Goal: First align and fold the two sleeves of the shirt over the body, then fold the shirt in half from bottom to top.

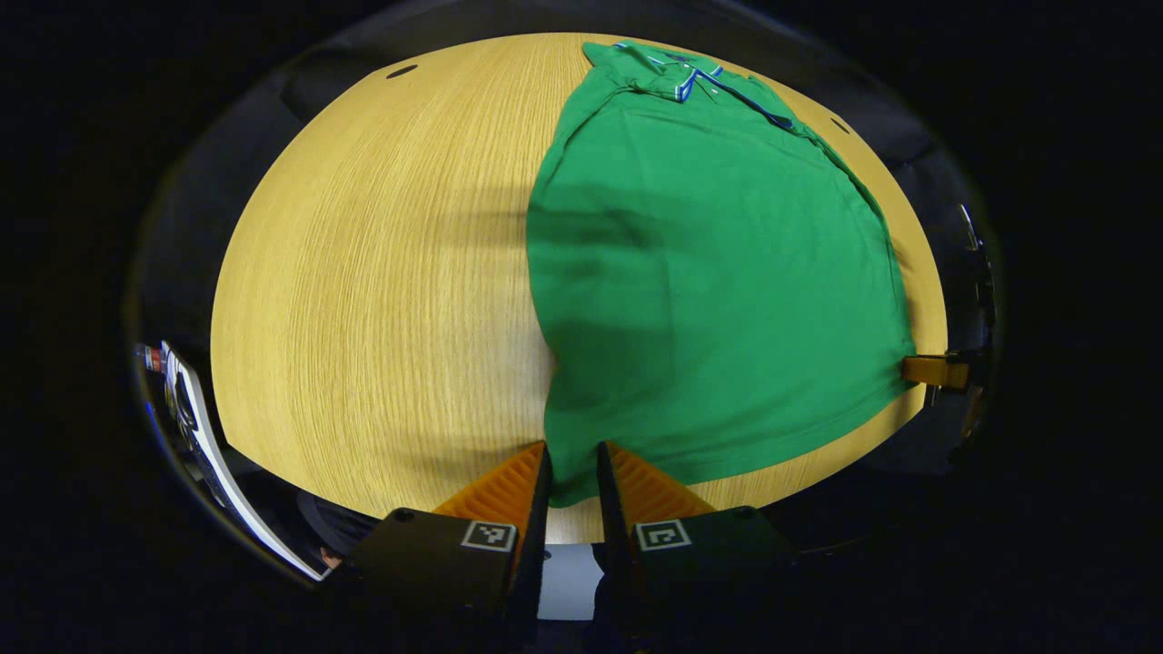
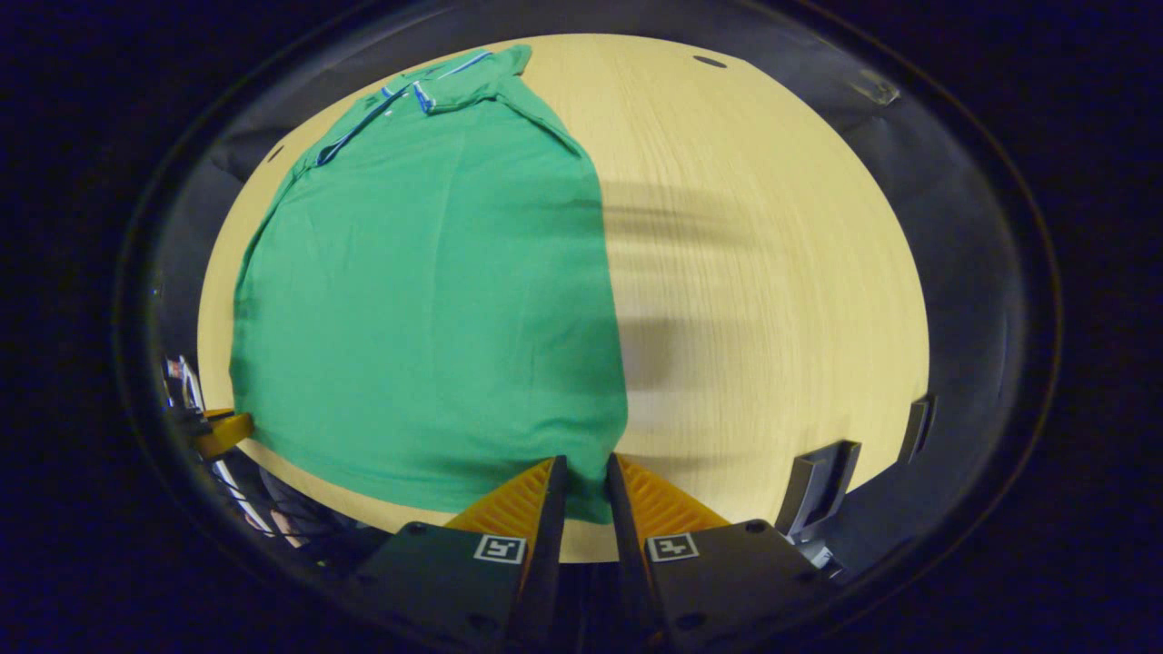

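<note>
Left gripper [image 1: 572, 472]: jaws at a narrow gap, the bottom-left corner of the green shirt [image 1: 718, 291] runs down between the fingers, cloth pinched there. Right gripper [image 2: 586, 481]: jaws also narrow, the shirt's [image 2: 427, 300] bottom-right hem corner sits between the fingers; both fingers appear to press the fabric.

Shirt look: plain green polo, lying flat on the wooden table [image 1: 363, 272], collar [image 1: 681, 77] with blue-white trim at 12 o'clock in the left gripper view. In the right gripper view the collar [image 2: 422, 91] is at 11 o'clock. Both side edges look straight, so the sleeves seem already folded in over the body, though the folds themselves are hard to make out. Fabric mostly smooth, faint creases across the middle. Hem runs along the near table edge, at 5–6 o'clock in the left gripper view, 6–7 o'clock in the right gripper view.

Bare table [image 2: 763, 272] fills 1 to 4 o'clock in the right gripper view. The other gripper's finger shows at 3 o'clock in the left gripper view, touching the hem corner, and at 8 o'clock in the right gripper view.
</note>
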{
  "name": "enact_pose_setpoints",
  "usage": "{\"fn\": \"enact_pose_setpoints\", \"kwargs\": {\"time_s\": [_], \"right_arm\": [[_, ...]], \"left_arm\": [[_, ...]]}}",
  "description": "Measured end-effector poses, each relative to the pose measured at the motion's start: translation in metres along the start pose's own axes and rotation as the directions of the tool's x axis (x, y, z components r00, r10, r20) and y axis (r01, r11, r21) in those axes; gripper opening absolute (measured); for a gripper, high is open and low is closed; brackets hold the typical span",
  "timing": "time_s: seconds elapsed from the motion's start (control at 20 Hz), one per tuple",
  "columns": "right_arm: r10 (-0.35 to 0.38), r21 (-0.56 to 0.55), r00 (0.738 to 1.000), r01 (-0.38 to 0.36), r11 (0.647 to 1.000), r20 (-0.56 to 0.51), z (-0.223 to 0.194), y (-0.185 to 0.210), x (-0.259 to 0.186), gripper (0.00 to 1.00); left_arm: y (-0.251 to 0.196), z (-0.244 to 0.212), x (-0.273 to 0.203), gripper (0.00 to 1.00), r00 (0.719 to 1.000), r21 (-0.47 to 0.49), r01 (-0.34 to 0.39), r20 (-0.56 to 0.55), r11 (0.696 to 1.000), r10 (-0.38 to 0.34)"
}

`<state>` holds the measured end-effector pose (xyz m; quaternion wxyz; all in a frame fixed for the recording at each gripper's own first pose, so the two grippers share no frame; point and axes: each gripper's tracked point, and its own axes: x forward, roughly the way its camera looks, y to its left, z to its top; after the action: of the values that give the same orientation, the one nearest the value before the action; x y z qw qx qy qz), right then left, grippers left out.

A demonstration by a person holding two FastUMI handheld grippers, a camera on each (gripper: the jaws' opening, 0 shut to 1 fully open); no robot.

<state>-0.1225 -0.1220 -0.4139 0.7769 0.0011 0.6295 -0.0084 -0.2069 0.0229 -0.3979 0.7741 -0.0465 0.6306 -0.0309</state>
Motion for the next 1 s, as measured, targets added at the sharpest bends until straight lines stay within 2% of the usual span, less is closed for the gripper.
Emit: {"fn": "enact_pose_setpoints", "kwargs": {"time_s": [0.1,0.15,0.2,0.25,0.35,0.4,0.45,0.55,0.6,0.75,1.0], "right_arm": [[-0.009,-0.027,1.0,0.009,1.0,0.003,-0.002,0.0,0.0,0.3],[-0.014,-0.034,1.0,0.014,0.999,0.009,-0.001,0.0,0.0,0.34],[-0.016,-0.034,1.0,0.017,0.999,0.011,-0.002,0.001,0.0,0.3],[-0.016,-0.029,1.0,0.016,0.999,0.013,-0.002,0.001,0.0,0.3],[-0.015,-0.025,1.0,0.016,1.0,0.011,-0.002,0.001,0.001,0.3],[-0.016,-0.045,1.0,0.016,0.999,0.011,-0.003,0.001,0.001,0.34],[-0.015,-0.057,1.0,0.016,0.998,0.008,-0.004,0.002,0.001,0.3],[-0.01,-0.057,1.0,0.011,0.998,0.019,-0.003,0.005,-0.002,0.3],[-0.02,-0.058,1.0,0.021,0.998,0.015,-0.001,0.007,0.001,0.05],[-0.002,-0.076,1.0,0.003,0.997,0.015,-0.004,0.009,0.0,0.05],[0.056,-0.033,0.998,-0.055,0.998,0.028,-0.005,0.011,-0.014,0.05]], "left_arm": [[-0.002,0.0,0.0,0.28,1.0,-0.005,-0.003,-0.001,1.0,0.003],[-0.003,0.0,0.0,0.27,1.0,0.002,-0.003,-0.003,1.0,0.003],[-0.004,0.001,0.001,0.25,1.0,0.012,-0.002,-0.007,1.0,0.002],[-0.005,0.001,0.001,0.24,1.0,0.015,0.001,-0.01,1.0,-0.001],[-0.006,0.0,0.0,0.16,1.0,0.016,0.002,-0.018,1.0,-0.002],[-0.007,0.0,0.0,0.14,1.0,0.02,0.011,-0.022,1.0,-0.011],[-0.007,0.001,0.0,0.11,1.0,0.017,0.015,-0.025,1.0,-0.015],[-0.007,0.0,0.0,0.07,0.999,0.007,0.024,-0.026,1.0,-0.024],[-0.008,0.0,0.002,0.07,0.999,0.005,0.023,-0.031,1.0,-0.023],[-0.01,0.001,0.0,0.06,0.999,-0.016,0.033,-0.014,0.999,-0.033],[-0.017,-0.006,-0.01,0.05,0.998,-0.022,0.056,-0.007,0.998,-0.056]]}}
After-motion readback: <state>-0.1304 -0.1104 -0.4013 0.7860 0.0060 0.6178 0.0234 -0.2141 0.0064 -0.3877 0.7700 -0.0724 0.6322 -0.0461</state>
